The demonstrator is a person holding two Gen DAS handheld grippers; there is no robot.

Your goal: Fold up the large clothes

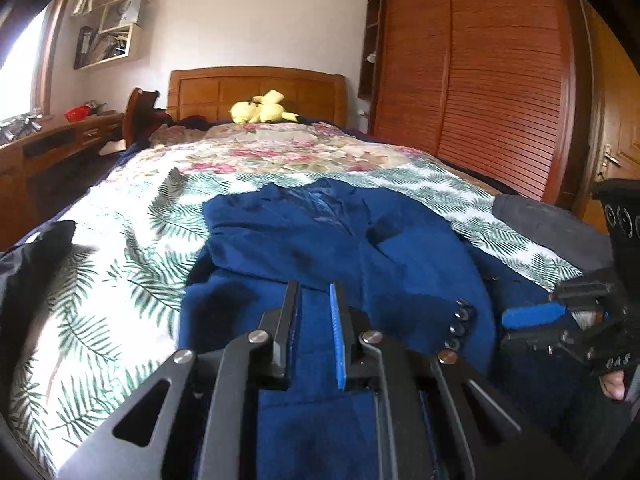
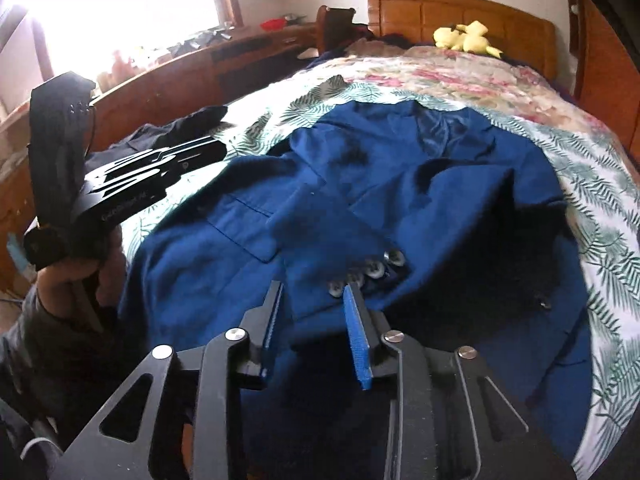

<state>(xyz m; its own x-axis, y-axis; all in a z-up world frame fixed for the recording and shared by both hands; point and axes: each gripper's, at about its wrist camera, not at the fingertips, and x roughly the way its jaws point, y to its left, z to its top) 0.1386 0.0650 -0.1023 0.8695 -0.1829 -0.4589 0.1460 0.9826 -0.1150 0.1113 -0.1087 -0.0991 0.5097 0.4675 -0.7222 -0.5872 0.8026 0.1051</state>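
Observation:
A blue suit jacket (image 1: pixel 340 240) lies on the bed with its collar toward the headboard; it also shows in the right wrist view (image 2: pixel 400 184). One sleeve is folded across the front, its cuff buttons (image 2: pixel 372 270) showing. My left gripper (image 1: pixel 314 292) is open just above the jacket's lower part, with nothing between its fingers. My right gripper (image 2: pixel 312 292) is open over the folded sleeve near the cuff buttons, holding nothing. Each gripper shows in the other's view, the right one (image 1: pixel 532 316) at the jacket's right side and the left one (image 2: pixel 216 148) at its left side.
The bed has a palm-leaf sheet (image 1: pixel 132 264) and a floral quilt (image 1: pixel 280 152). A yellow plush toy (image 1: pixel 262 109) sits at the wooden headboard. Dark garments lie at the left (image 1: pixel 36 256) and right (image 1: pixel 548 220) bed edges. A desk (image 1: pixel 56 140) stands left, a wardrobe (image 1: pixel 480 80) right.

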